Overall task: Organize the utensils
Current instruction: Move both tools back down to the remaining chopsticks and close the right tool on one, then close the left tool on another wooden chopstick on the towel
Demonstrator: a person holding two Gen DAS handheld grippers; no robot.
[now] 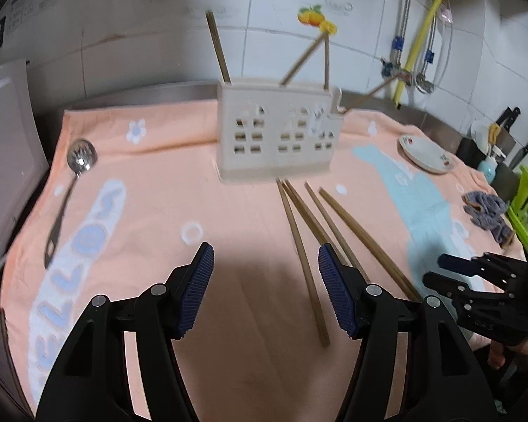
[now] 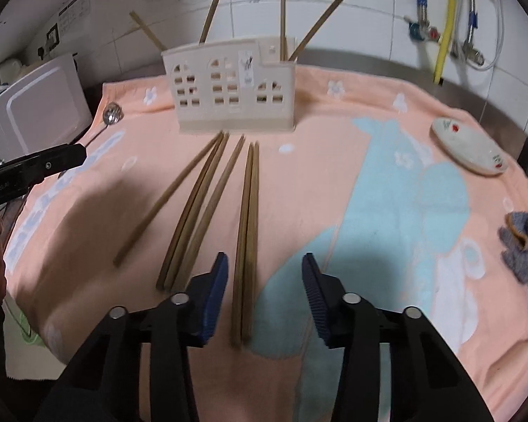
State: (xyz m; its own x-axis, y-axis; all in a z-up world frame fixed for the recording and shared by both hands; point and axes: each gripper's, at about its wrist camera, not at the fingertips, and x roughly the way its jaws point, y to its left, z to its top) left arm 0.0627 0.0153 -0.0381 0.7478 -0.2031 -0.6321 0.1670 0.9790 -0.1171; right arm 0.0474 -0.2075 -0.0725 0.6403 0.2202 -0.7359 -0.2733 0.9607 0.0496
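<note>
My left claw [image 1: 265,270] is open and holds nothing, over bare peach towel [image 1: 179,190]. My right claw [image 2: 265,281] gapes around two wooden chopsticks [image 2: 247,232], not pinching. The cream holder with windows [image 2: 229,88] stands behind, sticks inside.

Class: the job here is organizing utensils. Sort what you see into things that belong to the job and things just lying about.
Belongs to the job:
loose chopsticks
utensil holder
slotted spoon

Just lying about:
plate
grey cloth
towel under everything
</note>
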